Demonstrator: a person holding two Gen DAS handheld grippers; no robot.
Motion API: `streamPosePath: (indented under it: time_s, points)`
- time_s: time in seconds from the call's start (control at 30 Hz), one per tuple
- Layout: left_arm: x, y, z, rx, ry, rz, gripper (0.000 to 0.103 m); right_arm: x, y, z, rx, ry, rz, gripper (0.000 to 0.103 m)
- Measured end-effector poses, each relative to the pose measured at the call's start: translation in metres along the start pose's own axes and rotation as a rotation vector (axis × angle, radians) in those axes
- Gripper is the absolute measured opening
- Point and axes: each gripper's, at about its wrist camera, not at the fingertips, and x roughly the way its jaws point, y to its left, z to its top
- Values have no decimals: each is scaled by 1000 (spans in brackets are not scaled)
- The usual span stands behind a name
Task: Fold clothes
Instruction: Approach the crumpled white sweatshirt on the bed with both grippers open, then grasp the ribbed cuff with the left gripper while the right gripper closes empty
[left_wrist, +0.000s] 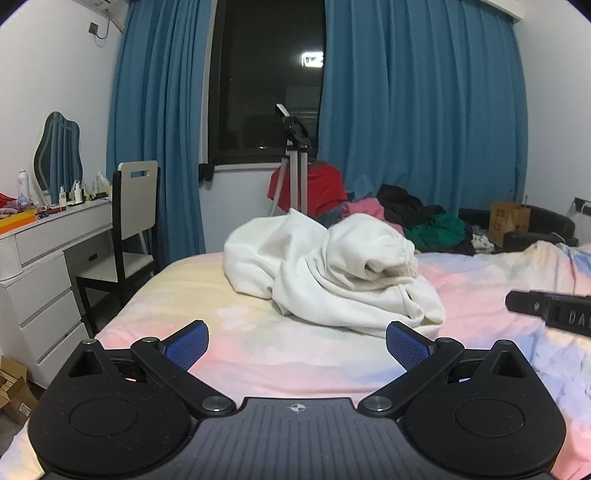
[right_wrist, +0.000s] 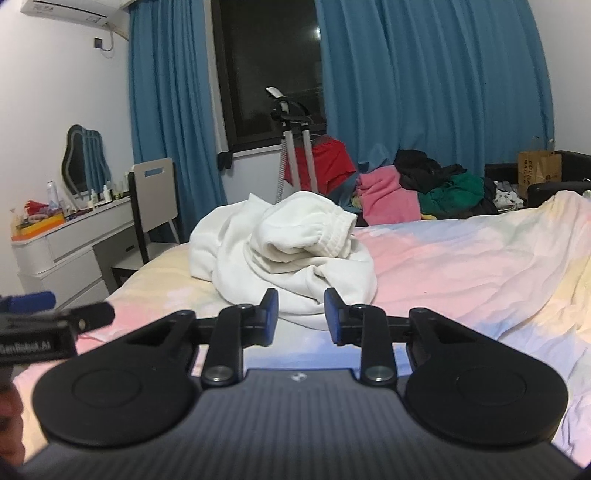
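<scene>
1. The left gripper (left_wrist: 297, 345) is held low and level over the near part of the bed (left_wrist: 258, 354), its blue-padded fingers (left_wrist: 186, 347) spread wide apart with nothing between them; it points toward the window.
2. The right gripper (right_wrist: 301, 317) sits at a similar low, level pose just beside it, its jaws parted by a narrower gap and also empty (its tip shows at the right edge of the left wrist view).
3. A crumpled white garment (left_wrist: 332, 273) lies in a heap on the pastel bedcover, just ahead of both grippers and touching neither.
4. Farther back, a pile of clothes (right_wrist: 424, 188) in pink, black and green rests at the bed's far side, near the blue curtains (right_wrist: 424, 85).
</scene>
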Motion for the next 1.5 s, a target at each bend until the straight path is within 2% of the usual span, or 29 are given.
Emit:
streamPosePath:
  time_s: [0.3,0.47,0.7,0.83,0.97,1.03,1.13,1.17,1.2,1.23,1.33,1.4,1.5]
  points:
    - [21,-14,-16,31,25,-18,102,-9,-15,9,59,-28,-43,32]
    - [44,-44,-18,98,60,-76,99,-15,-26,14,106,-41,-137,32]
    - [115,-108,-11,304,26,-98,97,-16,-60,15,171,-58,-237,33]
    - [165,-149,7,425,-52,-97,94,-7,-81,8,191,-55,-309,34]
    - [221,-188,26,499,-94,-51,91,15,-102,-1,257,-9,-320,34]
    - [253,-205,31,537,-101,14,89,24,-108,-6,275,14,-321,34]
    - [303,-222,35,563,-61,116,84,39,-114,-16,284,47,-323,34]
    - [317,-225,36,557,-36,126,83,44,-115,-18,281,57,-327,34]
    - [330,-228,38,550,-11,135,78,49,-116,-21,280,68,-331,34]
    - [335,-227,40,538,1,137,67,53,-118,-24,285,80,-331,34]
    - [304,-208,52,474,-37,99,48,61,-121,-31,301,103,-322,34]
    - [284,-196,61,431,-62,74,42,63,-121,-31,303,107,-323,34]
    - [253,-177,73,366,-99,36,40,62,-119,-32,303,103,-326,34]
